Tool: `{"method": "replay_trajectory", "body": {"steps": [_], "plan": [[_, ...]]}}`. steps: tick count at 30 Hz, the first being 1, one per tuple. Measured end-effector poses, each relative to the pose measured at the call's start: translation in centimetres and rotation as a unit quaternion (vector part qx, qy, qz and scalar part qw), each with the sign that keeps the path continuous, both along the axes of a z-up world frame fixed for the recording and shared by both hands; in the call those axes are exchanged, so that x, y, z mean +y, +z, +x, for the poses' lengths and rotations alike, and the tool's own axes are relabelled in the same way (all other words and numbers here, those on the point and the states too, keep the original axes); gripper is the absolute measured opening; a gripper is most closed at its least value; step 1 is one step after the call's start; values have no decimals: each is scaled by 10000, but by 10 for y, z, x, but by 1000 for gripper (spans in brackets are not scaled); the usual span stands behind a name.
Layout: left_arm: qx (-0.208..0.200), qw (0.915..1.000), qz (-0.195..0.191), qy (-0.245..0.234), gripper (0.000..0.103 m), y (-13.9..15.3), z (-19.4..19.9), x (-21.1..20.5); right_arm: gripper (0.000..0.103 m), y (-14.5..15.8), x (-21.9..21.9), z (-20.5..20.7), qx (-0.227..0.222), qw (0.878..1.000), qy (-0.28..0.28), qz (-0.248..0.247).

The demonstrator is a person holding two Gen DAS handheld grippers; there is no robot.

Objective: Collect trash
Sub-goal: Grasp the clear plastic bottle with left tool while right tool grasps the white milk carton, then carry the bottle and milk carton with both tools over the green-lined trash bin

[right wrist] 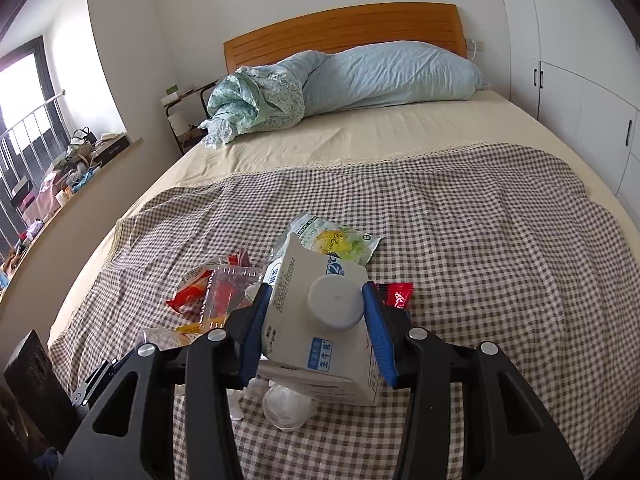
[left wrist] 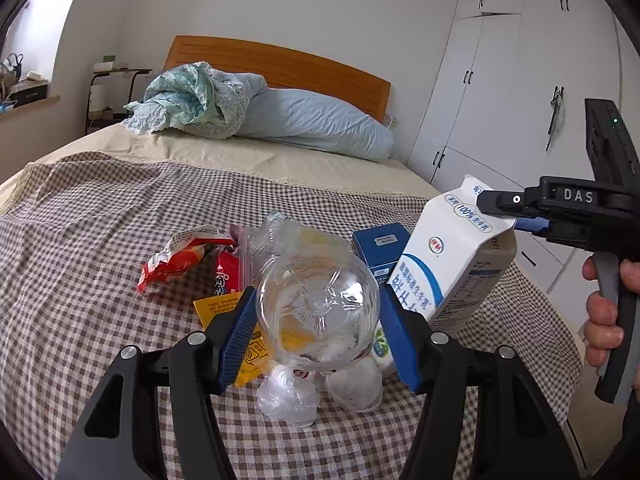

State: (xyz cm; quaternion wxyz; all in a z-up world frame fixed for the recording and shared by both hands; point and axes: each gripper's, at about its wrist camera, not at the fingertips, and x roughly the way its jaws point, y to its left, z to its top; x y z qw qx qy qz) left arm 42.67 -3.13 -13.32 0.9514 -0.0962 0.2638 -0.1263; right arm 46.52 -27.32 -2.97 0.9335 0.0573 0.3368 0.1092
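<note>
Left tongs [left wrist: 318, 322]: blue pads pressed on both sides of clear plastic bottle [left wrist: 316, 312], base toward camera, lifted off the pile.
Right tongs [right wrist: 316, 330]: clamped on top of milk carton [right wrist: 320, 320], pads either side of the white cap [right wrist: 335, 302]; carton hangs tilted, clear of the cloth.
Hand [left wrist: 604, 312]: on right tongs' trigger, seen at right edge of left view.
Trash pile: on checked cloth [right wrist: 480, 240] at foot of bed.
Left of pile: red snack wrapper [left wrist: 176, 260], yellow packet [left wrist: 218, 306].
Under bottle: crumpled clear plastic [left wrist: 286, 396], white cup [left wrist: 354, 390].
Behind: blue box [left wrist: 382, 246].
Right of pile: green-yellow packet [right wrist: 336, 238], red-black wrapper [right wrist: 396, 294].
Bin: not in view.
Step, judged: both items gripped, carry-away next.
Tips: hold squeeze steady, bottle round and slippery; avoid crushing; lift carton above pile before swinging; keep carton cap up in case of dregs; keep the two loads apart.
</note>
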Motion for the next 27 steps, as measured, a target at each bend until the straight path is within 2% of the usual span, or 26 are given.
{"method": "replay_trajectory", "body": {"steps": [2, 7, 10, 14, 18, 22, 25, 27], "plan": [[27, 10000, 5, 12, 59, -1, 1, 1, 41, 11, 0, -12, -159, 9998, -32, -142], [-91, 9999, 16, -109, 59, 3, -4, -2, 40, 39, -20, -53, -425, 9990, -102, -103], [-170, 9994, 120, -280, 59, 13, -17, -9, 40, 52, -40, -87, -596, 9978, -249, -152], [-156, 9984, 42, -534, 58, 30, -38, -16, 40, 61, -71, -138, -730, 9961, -462, -196], [-103, 9956, -97, -923, 58, 46, -62, -32, 40, 60, -110, -190, -746, 9942, -735, -250], [3, 9900, 10, -1407, 58, 52, -91, -70, 40, 50, -142, -243, -722, 9923, -965, -290], [65, 9822, -14, -1878, 58, 56, -115, -106, 40, 34, -159, -276, -583, 9922, -1078, -212], [48, 9734, 0, -2290, 58, 59, -134, -133, 40, 24, -170, -298, -547, 9916, -1161, -174]]}}
